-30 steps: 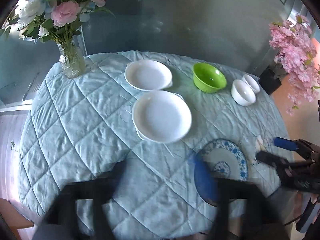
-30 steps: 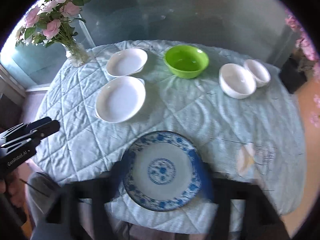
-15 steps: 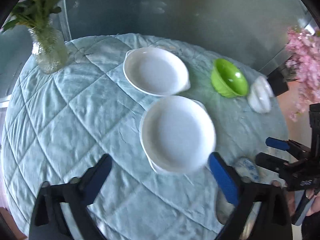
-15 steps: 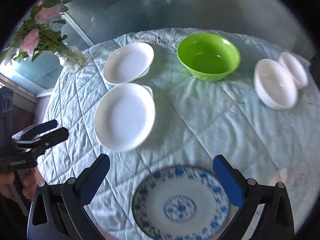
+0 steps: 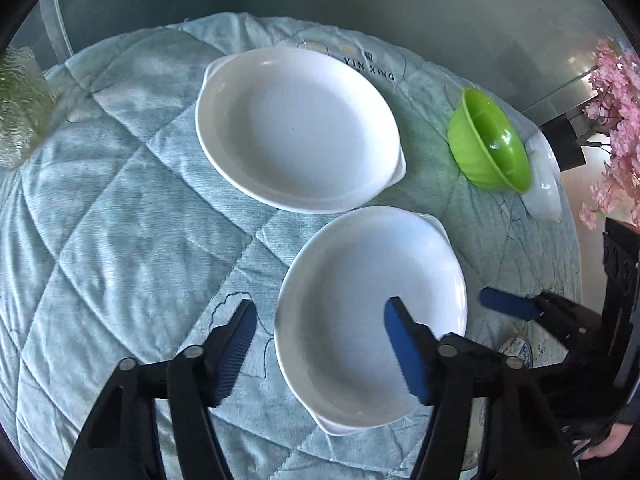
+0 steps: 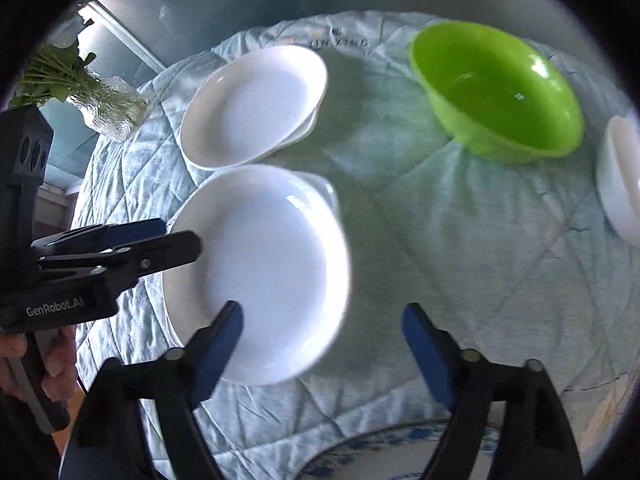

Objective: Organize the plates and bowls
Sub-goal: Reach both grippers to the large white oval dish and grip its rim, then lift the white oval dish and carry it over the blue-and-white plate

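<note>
Two white eared dishes lie on the quilted blue tablecloth (image 5: pixel 120 240): a far dish (image 5: pixel 296 128) (image 6: pixel 252 104) and a near dish (image 5: pixel 372 292) (image 6: pixel 264 268). My left gripper (image 5: pixel 320 320) is open, its fingers straddling the near dish's left half, just above it. My right gripper (image 6: pixel 322 328) is open over the near dish's right edge. A green bowl (image 5: pixel 490 142) (image 6: pixel 496 88) and a white bowl (image 5: pixel 544 180) (image 6: pixel 620 176) sit at the right. A blue-patterned plate (image 6: pixel 400 452) lies under the right gripper.
A glass vase with flowers (image 6: pixel 108 108) (image 5: pixel 20 108) stands at the table's left edge. Pink blossoms (image 5: pixel 616 120) stand off the table's right side. The right gripper also shows in the left wrist view (image 5: pixel 532 312), the left one in the right wrist view (image 6: pixel 120 248).
Both grippers have moved forward and down toward the near white dish. The blue-patterned plate has slid to the bottom edge of the views.
</note>
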`<state>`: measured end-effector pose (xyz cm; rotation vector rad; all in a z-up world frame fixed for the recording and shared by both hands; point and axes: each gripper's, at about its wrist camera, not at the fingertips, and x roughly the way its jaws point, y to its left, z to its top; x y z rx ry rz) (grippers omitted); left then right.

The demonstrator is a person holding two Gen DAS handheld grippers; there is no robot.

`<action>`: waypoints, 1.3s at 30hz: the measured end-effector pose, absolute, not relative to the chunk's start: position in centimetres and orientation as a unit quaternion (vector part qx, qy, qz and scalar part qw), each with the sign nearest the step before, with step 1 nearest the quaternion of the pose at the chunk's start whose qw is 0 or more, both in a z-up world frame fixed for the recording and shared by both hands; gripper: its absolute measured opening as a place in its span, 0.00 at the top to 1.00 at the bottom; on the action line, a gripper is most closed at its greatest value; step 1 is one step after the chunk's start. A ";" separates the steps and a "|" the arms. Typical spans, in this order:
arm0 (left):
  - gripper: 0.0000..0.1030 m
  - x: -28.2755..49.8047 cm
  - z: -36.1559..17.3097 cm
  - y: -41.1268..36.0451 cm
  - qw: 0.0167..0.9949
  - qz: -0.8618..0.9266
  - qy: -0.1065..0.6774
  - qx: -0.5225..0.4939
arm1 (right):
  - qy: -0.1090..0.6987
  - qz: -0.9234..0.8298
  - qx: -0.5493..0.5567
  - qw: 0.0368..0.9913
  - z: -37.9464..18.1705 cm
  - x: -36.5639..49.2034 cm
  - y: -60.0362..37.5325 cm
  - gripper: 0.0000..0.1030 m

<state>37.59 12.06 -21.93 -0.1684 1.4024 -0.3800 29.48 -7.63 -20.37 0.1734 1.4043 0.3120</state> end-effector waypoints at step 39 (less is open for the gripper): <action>0.90 32.5 -13.5 12.2 0.785 -0.139 0.601 -0.056 | 0.608 0.097 0.094 0.782 -14.5 27.1 -8.5 0.87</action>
